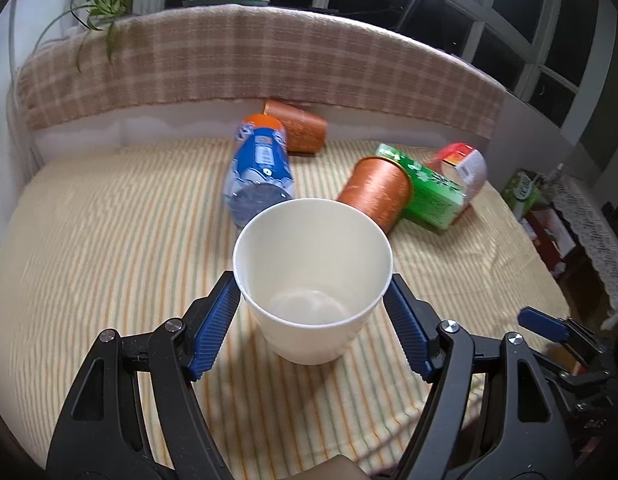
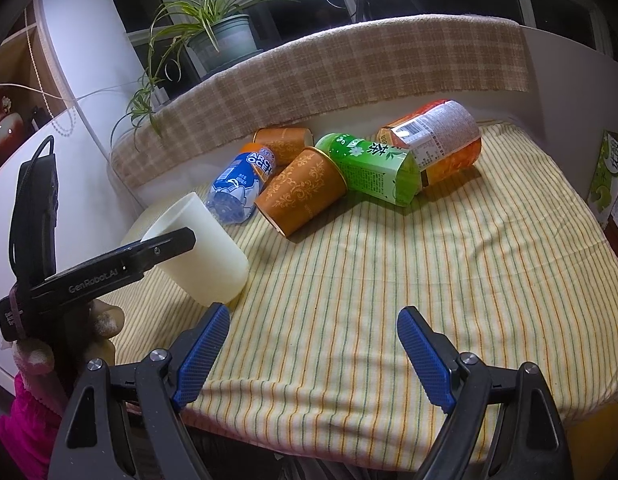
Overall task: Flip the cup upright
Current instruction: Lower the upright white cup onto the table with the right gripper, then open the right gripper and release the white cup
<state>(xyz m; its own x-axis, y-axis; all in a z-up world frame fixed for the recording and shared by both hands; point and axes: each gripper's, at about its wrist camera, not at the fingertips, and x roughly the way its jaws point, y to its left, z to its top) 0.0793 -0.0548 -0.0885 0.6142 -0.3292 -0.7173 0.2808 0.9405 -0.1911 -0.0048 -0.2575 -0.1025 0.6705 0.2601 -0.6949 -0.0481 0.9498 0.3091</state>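
A white paper cup (image 1: 312, 276) stands upright on the striped tablecloth, its mouth up and its inside empty. My left gripper (image 1: 313, 292) has a blue finger on each side of the cup near the rim, with a slight gap on each side. In the right wrist view the same cup (image 2: 205, 248) stands at the left, with the left gripper's black finger (image 2: 161, 248) across it. My right gripper (image 2: 313, 344) is open and empty over the cloth near the table's front edge, to the right of the cup.
Behind the cup lie a blue water bottle (image 1: 261, 168), two orange cups (image 1: 379, 190) (image 1: 299, 126) on their sides, a green tea carton (image 1: 429, 188) and a red-and-white can (image 1: 463, 166). A plaid-covered ledge (image 1: 249, 68) runs along the back. The table edge (image 2: 429, 452) is near.
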